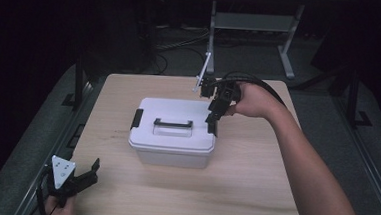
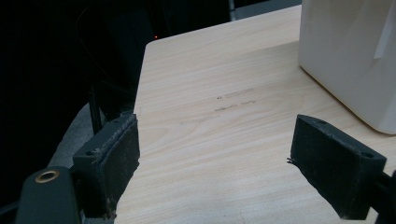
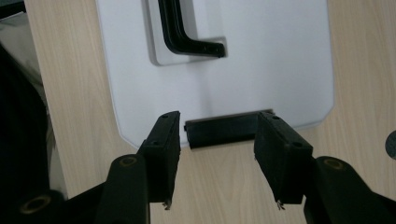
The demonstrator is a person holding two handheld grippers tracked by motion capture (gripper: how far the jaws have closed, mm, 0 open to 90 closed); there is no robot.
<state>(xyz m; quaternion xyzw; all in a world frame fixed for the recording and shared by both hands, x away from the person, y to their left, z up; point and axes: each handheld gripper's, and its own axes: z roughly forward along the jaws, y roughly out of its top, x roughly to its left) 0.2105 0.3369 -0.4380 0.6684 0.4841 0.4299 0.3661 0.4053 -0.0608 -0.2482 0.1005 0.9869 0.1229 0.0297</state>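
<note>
A white lidded box (image 1: 171, 144) stands in the middle of the wooden table (image 1: 254, 186), with a black handle (image 1: 173, 122) on top and a black latch (image 1: 136, 118) on its left end. My right gripper (image 1: 211, 125) points down at the box's right end. In the right gripper view its jaws (image 3: 218, 120) straddle the black right latch (image 3: 224, 131) at the lid's edge (image 3: 261, 60), with a small gap on one side, so it is open. My left gripper (image 1: 93, 170) rests open near the front left corner, nothing between its pads (image 2: 112, 158); the box wall (image 2: 345, 56) lies ahead.
A grey metal stand (image 1: 253, 23) and floor cables lie beyond the table's far edge. Bare table surface runs in front of the box and to both sides. The person's right forearm (image 1: 305, 164) crosses the table's right half.
</note>
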